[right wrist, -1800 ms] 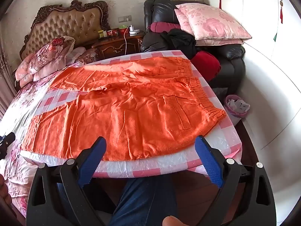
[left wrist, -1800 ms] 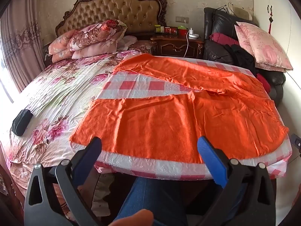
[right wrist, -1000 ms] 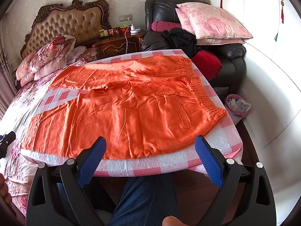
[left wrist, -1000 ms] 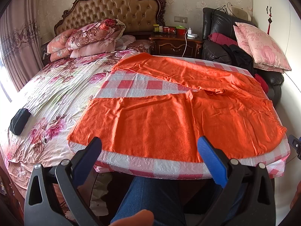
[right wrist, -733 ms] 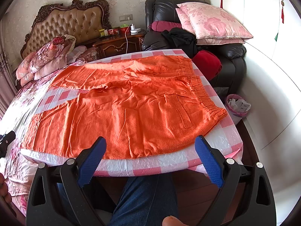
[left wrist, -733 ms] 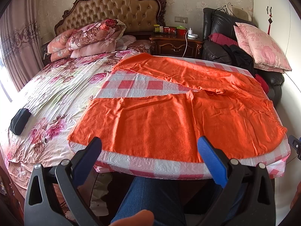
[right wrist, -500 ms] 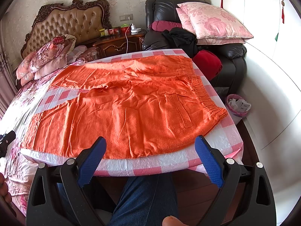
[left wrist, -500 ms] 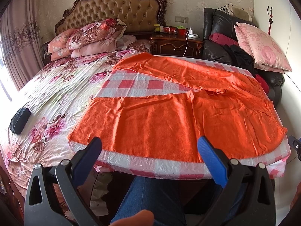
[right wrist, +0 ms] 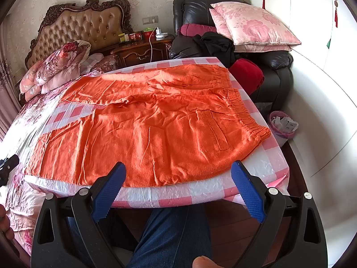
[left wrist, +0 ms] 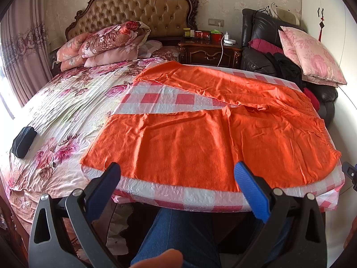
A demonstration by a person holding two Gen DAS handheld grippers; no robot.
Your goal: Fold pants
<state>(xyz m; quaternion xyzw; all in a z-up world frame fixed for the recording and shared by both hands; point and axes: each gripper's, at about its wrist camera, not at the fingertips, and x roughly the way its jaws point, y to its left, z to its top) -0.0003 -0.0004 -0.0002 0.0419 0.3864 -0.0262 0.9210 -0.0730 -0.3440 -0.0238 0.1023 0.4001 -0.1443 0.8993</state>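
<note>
Pants (left wrist: 200,138) were lying flat and unfolded on the pink checkered cloth (left wrist: 156,99) at the foot of the bed in your left wrist view, both legs running off to the left with a wedge of checks showing between them. Your left gripper (left wrist: 178,178) hung just off the near edge of the bed with its blue pads spread wide, pinching nothing and not touching the fabric. Your jeans leg (left wrist: 178,234) showed below it, and a small black case (left wrist: 22,141) sat on the flowery bedspread (left wrist: 67,102) off to the left.

Right wrist view, same deal: orange pants (right wrist: 156,129) spread out, elastic waistband (right wrist: 243,111) at the right end near the bed corner, a pocket flap just beside it. Your right gripper (right wrist: 178,178) was wide open too, empty, hovering short of the near hem. A black recliner (right wrist: 274,67) piled with pink pillows (right wrist: 252,26) stood past the waistband end.
</note>
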